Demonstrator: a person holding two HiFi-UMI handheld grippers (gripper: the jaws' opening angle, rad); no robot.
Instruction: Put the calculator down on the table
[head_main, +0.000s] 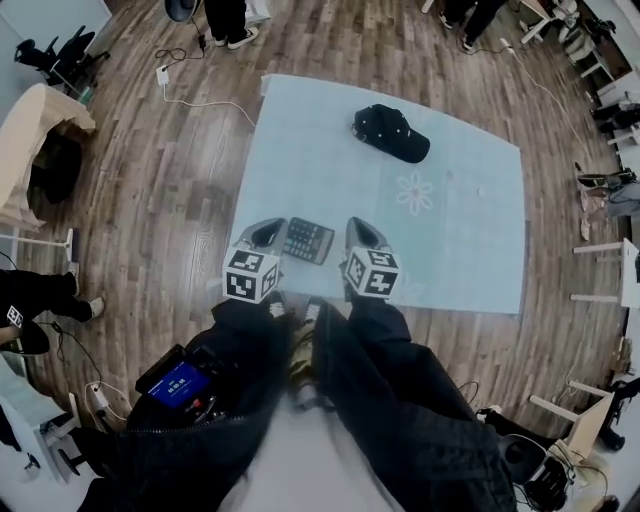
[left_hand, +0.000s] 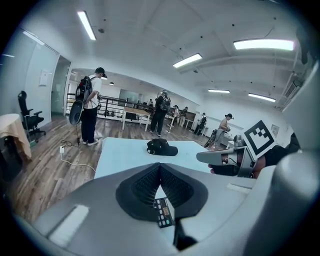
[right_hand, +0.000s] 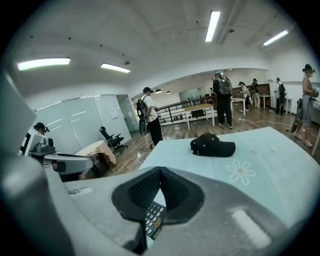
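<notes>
Calculator (head_main: 308, 240) lies flat on the table (head_main: 470, 260), keys up, in the gap between the two claws. The left claw (head_main: 266, 233) is just to its left and the right claw (head_main: 363, 233) just to its right, and both point forward and down over the table's near part. The left claw is closed: in its own view the dark ribbed pads meet at the tips with nothing pinched between them. The calculator shows only through the small opening behind those tips, lower down on the table. The right claw reads the same, its tips together and empty, and the calculator's keys show through the gap beneath them. Dark sleeves (head_main: 400, 380) run back from each claw's marker cube. A black cap (head_main: 390, 132) rests on the table well ahead of both claws, a little to the right. A pale flower print (head_main: 414, 192) lies ahead and right of the right claw, nearer than the cap. People stand on the wood floor (head_main: 180, 170) beyond the table's far end.
</notes>
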